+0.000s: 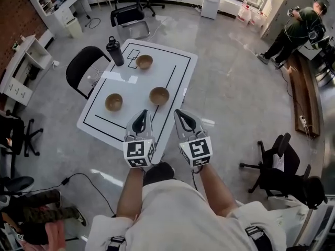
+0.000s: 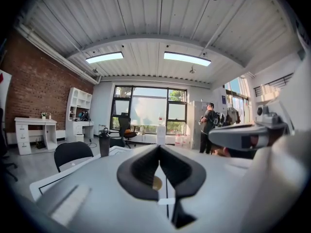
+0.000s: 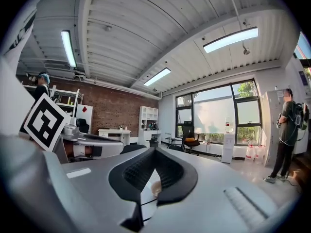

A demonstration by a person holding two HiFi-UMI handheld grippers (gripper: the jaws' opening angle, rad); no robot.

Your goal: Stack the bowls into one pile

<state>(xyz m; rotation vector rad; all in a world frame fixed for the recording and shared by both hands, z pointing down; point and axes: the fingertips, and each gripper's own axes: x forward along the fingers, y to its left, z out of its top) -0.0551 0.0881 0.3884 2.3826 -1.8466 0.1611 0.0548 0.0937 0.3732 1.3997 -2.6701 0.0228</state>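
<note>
Three brown bowls stand apart on the white table (image 1: pixel 172 67): one at the far side (image 1: pixel 144 61), one at the near left (image 1: pixel 113 102), one near the middle (image 1: pixel 159 95). Both grippers hover side by side over the table's near edge, short of the bowls. My left gripper (image 1: pixel 142 114) is shut and holds nothing. My right gripper (image 1: pixel 180 113) is also shut and holds nothing. In the left gripper view the jaws (image 2: pixel 159 148) meet at the tips, with a sliver of bowl (image 2: pixel 155 182) showing behind them. The right gripper view shows the jaws (image 3: pixel 154 151) touching, a bowl edge (image 3: pixel 156 189) beyond.
A black bottle (image 1: pixel 115 51) stands at the table's far left corner beside a white sheet (image 1: pixel 119 77). A black chair (image 1: pixel 84 67) sits at the table's left. More chairs (image 1: pixel 277 166) stand to the right. A person (image 1: pixel 293 30) stands far right.
</note>
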